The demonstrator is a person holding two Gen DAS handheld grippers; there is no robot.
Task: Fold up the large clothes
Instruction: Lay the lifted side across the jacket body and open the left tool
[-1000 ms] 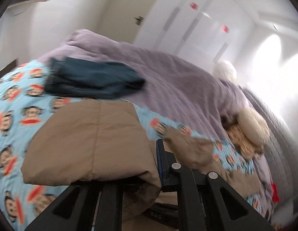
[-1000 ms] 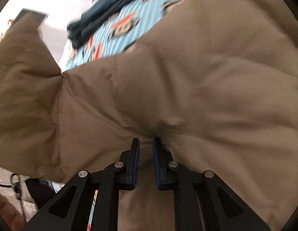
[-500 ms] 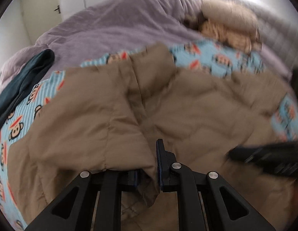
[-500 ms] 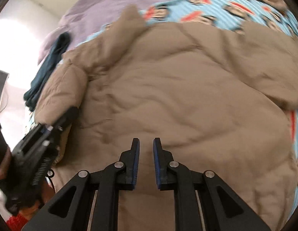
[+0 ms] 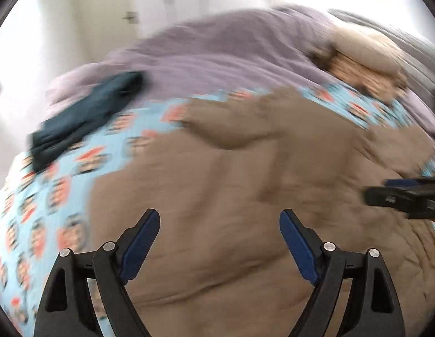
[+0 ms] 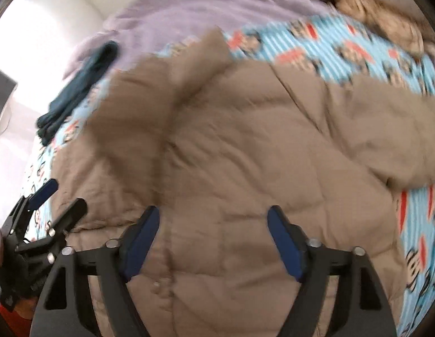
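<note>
Looking down both wrist cameras, I see the tan quilted jacket spread wide over the bed's blue monkey-print sheet, filling the centre and lower part of each frame. Its puffy fabric is stitched in panels and creased, with a raised fold toward the upper middle and a sleeve stretching to the right edge of the right view. My left tongs have just been opening and now stand wide apart above the fabric, nothing pinched between them. My right tongs have likewise just been opening and gape over the jacket, gripping nothing. A dark teal garment lies at upper left, near the lilac duvet.
</note>
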